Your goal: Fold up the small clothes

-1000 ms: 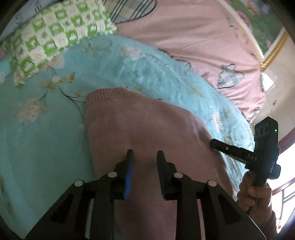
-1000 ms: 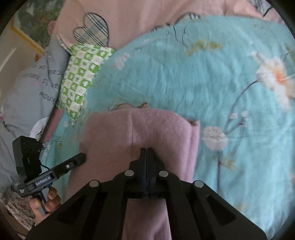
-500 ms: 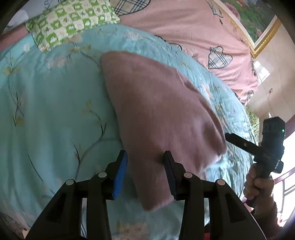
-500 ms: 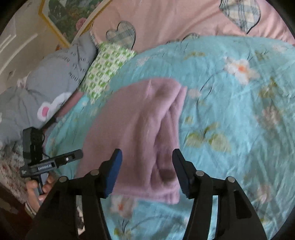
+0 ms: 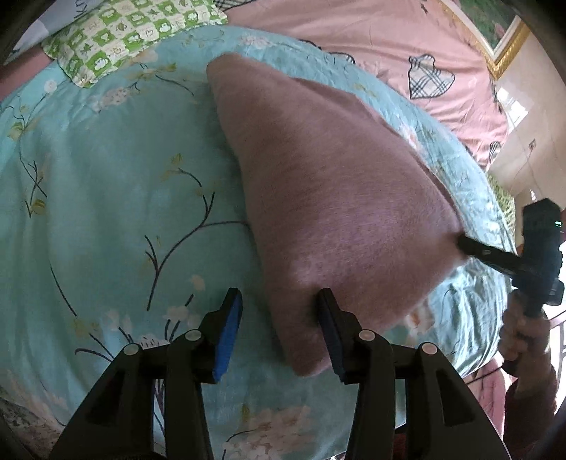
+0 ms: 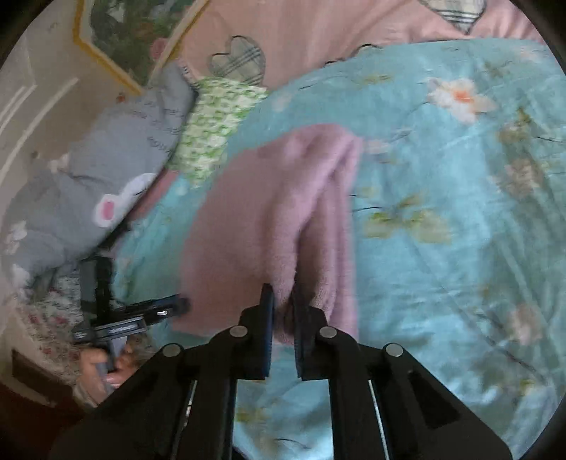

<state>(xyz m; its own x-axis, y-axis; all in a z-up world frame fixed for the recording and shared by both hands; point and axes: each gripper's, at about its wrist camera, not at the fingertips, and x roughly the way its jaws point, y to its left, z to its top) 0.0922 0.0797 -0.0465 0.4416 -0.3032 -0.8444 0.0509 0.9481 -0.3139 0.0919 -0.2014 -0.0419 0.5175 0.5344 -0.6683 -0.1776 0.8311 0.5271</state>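
Starting with what is hard to see: which parts are hidden? (reader)

Motion blur softens both views. In mine from the right wrist, the left hand (image 6: 106,357) is a smear below its handle. The sweater (image 5: 336,184) hides its own underside, and I cannot make out which part of it is the collar or a sleeve. The right hand (image 5: 523,336) is cut by the lens edge. (holder)

What has changed? (reader)

A second ago the sweater filled the view under my left gripper (image 5: 278,295), ribbed edge showing. Now it lies further up the bedspread (image 5: 106,212). Those jaws have just been opening and stand at a middling width; the sweater's near corner lies between them, against one finger and clear of the blue pad (image 5: 228,329). My right gripper (image 6: 282,292), wide half a second ago, has just closed, and its jaws stand narrow, pinching a fold at the sweater's other near corner. (holder)

And the materials? (reader)

The sweater is a fuzzy pink knit, folded to a rough triangle, with soft ridges on its right side. It rests on smooth teal cloth printed with branches and blossoms. Beyond lie a green checked pillow (image 5: 134,32), a pink sheet (image 5: 353,28) with plaid hearts, a grey pillow (image 6: 106,159) and a gilt-framed picture (image 6: 120,39). (holder)
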